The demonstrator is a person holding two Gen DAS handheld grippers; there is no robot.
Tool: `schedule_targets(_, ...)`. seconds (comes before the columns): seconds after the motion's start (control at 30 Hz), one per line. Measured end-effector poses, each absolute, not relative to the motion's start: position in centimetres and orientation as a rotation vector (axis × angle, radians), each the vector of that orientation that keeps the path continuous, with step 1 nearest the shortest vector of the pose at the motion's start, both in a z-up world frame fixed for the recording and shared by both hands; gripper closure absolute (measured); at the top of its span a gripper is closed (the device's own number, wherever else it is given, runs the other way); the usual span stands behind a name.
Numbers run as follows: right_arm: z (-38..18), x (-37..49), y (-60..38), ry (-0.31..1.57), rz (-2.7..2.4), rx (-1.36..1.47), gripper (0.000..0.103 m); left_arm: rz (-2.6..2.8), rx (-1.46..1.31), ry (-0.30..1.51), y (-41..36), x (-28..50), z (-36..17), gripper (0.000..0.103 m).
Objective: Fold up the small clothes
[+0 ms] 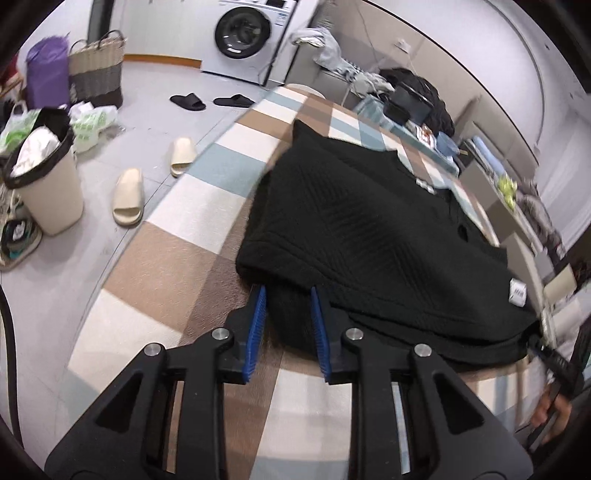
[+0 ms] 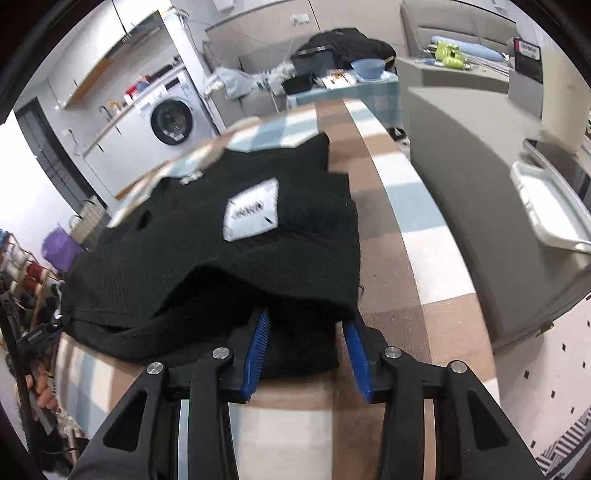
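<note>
The black ribbed knit garment (image 1: 369, 236) lies on my table with the brown, cream and pale-blue checked cloth (image 1: 192, 221), filling the middle of both wrist views. Its near hem runs across the bottom of each frame, from my left tool to my right, and its length stretches away from me toward the upper part of the frame, where the white washing machine (image 1: 247, 33) stands. A white diamond-shaped label (image 2: 251, 212) shows on its upper layer in the right view.

My left gripper (image 1: 288, 325) sits at the lower centre of its frame, and its blue ribbed pads (image 1: 258, 317) stand narrowly apart with a bunch of the hem's dark fabric filling the gap; I judge it is pinching that hem. My right gripper (image 2: 306, 347) has its pads wider apart, also with black cloth between them, but I cannot tell whether they press on it or merely straddle it.

Both tools are about equally near the hem, each at its own end. I judge that the fold should carry this edge away from me, over the body of the garment.
</note>
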State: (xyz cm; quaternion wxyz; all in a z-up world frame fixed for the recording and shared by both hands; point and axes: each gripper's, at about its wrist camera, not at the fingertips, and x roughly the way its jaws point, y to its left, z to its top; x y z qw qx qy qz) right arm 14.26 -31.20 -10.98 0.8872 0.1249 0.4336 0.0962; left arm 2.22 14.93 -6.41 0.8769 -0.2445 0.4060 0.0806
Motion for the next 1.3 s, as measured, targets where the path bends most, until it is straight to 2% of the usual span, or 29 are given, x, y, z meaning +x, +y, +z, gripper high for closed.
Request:
schedule_targets(0.1, -10.1, 13.3, -31.6, 0.89, 0.224, 0.312, 0.054, 0.134, -0.542, 0.818, 15.2, 0.9, -5.2, 0.081)
schedule_targets(0.2, -9.8, 12.5, -31.7, 0.879, 0.268, 0.369, 0.05, 0.076, -0.551, 0.818, 14.2, 0.6, -4.8, 0.076)
schedule_targets(0.47, -13.3, 13.5, -30.0, 0.969, 0.461, 0.724, 0.049, -0.032, -0.647, 0.896, 12.3, 3.2, -7.2, 0.074)
schedule_targets(0.53, -13.5, 13.9, -29.2, 0.977, 0.475, 0.731, 0.049, -0.048, -0.652, 0.912, 11.7, 3.6, -7.5, 0.073)
schedule_targets(0.6, -13.0, 14.1, -28.5, 0.954, 0.491, 0.711, 0.048, -0.052, -0.649, 0.924, 11.3, 3.7, -7.7, 0.07)
schedule_targets(0.7, -13.2, 15.0, -27.7, 0.98, 0.457, 0.685, 0.043, -0.051, -0.641, 0.932, 11.1, 3.8, -8.0, 0.054)
schedule_targets(0.73, -13.4, 15.3, -27.6, 0.993, 0.444, 0.684, 0.043, -0.046, -0.642, 0.941, 11.1, 3.9, -8.1, 0.053)
schedule_targets(1.0, -14.3, 15.2, -26.7, 1.043, 0.453, 0.655, 0.043, -0.038, -0.701, 0.919, 12.6, 4.4, -9.3, 0.053)
schedule_targets(1.3, -14.5, 14.9, -26.3, 1.037, 0.463, 0.643, 0.043, 0.071, -0.618, 0.876, 12.8, 6.3, -8.4, 0.053)
